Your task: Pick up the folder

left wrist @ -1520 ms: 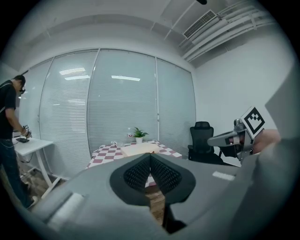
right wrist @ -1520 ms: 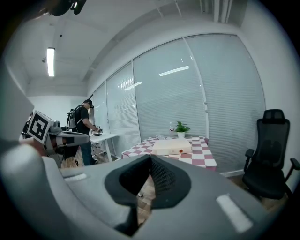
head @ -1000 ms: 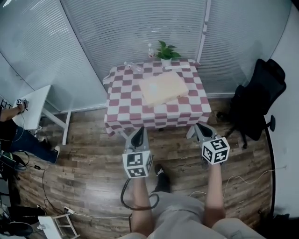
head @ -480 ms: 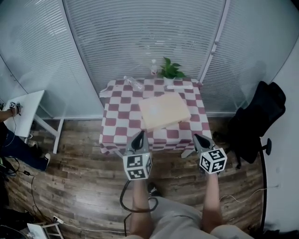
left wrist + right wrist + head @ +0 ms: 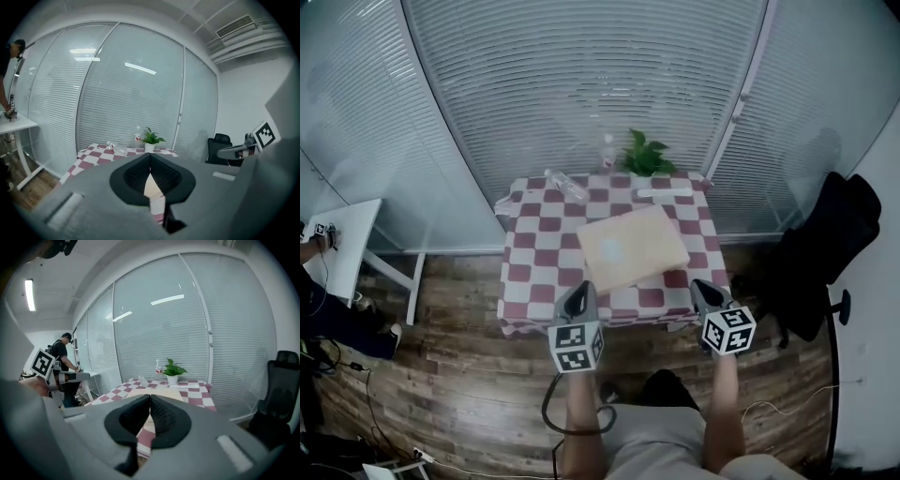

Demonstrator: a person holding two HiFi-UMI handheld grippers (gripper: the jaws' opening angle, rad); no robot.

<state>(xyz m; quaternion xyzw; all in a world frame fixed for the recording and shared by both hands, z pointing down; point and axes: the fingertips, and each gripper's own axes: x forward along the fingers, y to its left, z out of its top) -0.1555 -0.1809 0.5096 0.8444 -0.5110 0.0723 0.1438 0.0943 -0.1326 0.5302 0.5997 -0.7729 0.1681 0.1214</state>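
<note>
Folder [image 5: 632, 247] lies on table [image 5: 530, 255]; left gripper [image 5: 578, 291] and right gripper [image 5: 704, 288] pressed together, seemingly short of it.

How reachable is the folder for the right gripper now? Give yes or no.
Probably yes: the right gripper is at the table's near edge, nothing stands between it and the folder, but its shut jaws must open first.

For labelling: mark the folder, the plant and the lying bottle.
folder [image 5: 633, 247], head view, middle of its cover.
plant [image 5: 645, 157], head view, on its leaves.
lying bottle [image 5: 567, 185], head view, on its body.
</note>
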